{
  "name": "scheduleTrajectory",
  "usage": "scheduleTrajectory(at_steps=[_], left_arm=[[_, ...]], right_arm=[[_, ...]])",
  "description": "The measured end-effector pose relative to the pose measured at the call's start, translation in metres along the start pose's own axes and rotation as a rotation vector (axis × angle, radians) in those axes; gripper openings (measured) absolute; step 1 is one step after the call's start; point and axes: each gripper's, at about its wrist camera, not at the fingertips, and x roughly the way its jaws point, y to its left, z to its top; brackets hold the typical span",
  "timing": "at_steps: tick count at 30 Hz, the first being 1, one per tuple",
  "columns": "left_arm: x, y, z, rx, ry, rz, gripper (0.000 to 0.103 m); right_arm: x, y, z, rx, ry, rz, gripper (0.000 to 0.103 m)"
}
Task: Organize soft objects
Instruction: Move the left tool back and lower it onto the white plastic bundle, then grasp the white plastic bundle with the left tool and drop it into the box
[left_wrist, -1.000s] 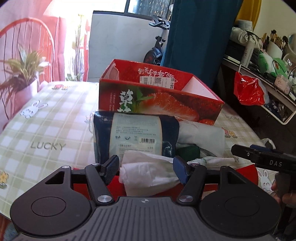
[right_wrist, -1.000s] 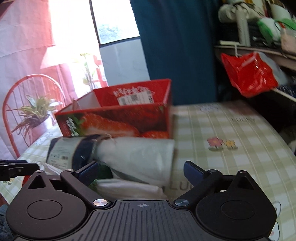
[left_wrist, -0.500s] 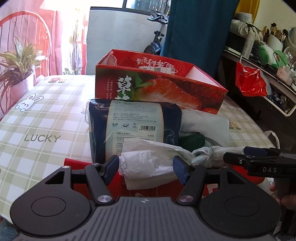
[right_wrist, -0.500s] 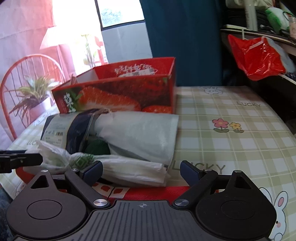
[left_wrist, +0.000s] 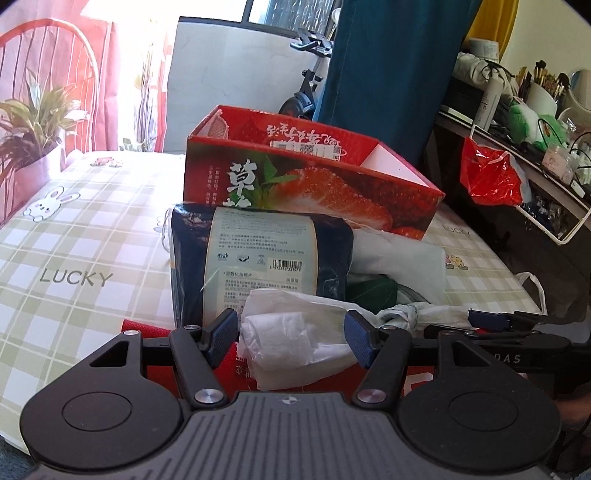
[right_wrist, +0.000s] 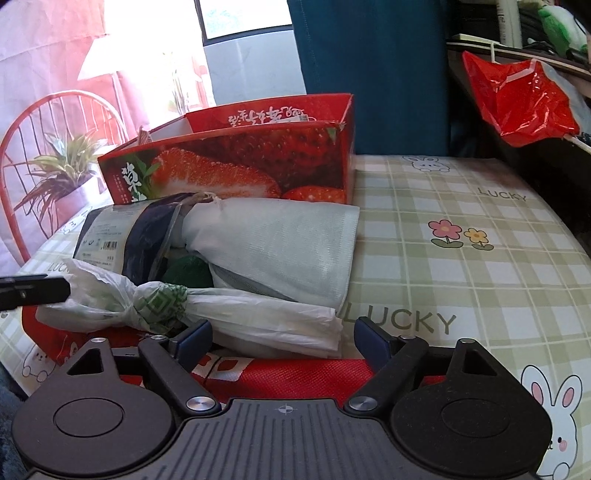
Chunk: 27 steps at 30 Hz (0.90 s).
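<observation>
A rolled, knotted white plastic bag (right_wrist: 229, 314) lies across a flat red bag (right_wrist: 295, 373) at the near table edge. My left gripper (left_wrist: 291, 332) is shut on the bag's flared end (left_wrist: 288, 339), with both pads touching it. My right gripper (right_wrist: 282, 338) straddles the other end. Its jaws are closing, and a gap remains beside the right pad (right_wrist: 369, 341). Behind lie a dark blue labelled pack (left_wrist: 258, 258), a pale cloth pouch (right_wrist: 280, 243) and something green (left_wrist: 373, 291). The open strawberry box (left_wrist: 314, 184) stands further back.
The table (right_wrist: 461, 258) has a checked cloth, with bare cloth to the right of the pile. A red plastic bag (left_wrist: 487, 177) hangs from a cluttered shelf (left_wrist: 535, 147) on the right. A potted plant (left_wrist: 29, 136) and a red chair (right_wrist: 44, 122) stand at the left.
My right gripper has sunk toward the table and its jaws have narrowed around the white bag's end. The left gripper keeps its hold on the other end.
</observation>
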Motion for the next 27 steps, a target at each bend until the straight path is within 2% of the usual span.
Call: scheduleTrajectory(at_steps=[6,13,16,20,25,26,27], left_arm=[[0.007,-0.006,-0.003,0.039,0.035,0.019,0.069],[0.014,-0.001,-0.006,0.025,0.059,0.023,0.068],[0.015,-0.003,-0.007,0.045,0.058,0.036,0.064],[0.013,-0.005,-0.006,0.061,0.05,0.078,0.038],[0.006,0.001,-0.003,0.02,0.019,0.076,0.027],[0.004,0.001,-0.002,0.022,0.013,0.077,0.026],[0.003,0.001,-0.001,0.02,0.003,0.079,0.025]], right_arm=[[0.001,0.003,-0.001,-0.017,0.01,0.007,0.065],[0.003,0.002,-0.002,-0.028,0.01,0.014,0.061],[0.006,0.003,-0.004,-0.046,0.007,0.004,0.061],[0.004,0.003,-0.004,-0.047,-0.002,0.0,0.052],[-0.002,-0.004,-0.001,0.003,-0.024,0.015,0.036],[-0.003,-0.005,0.0,0.004,-0.028,0.0,0.023],[-0.004,-0.005,0.001,0.006,-0.032,0.007,0.023]])
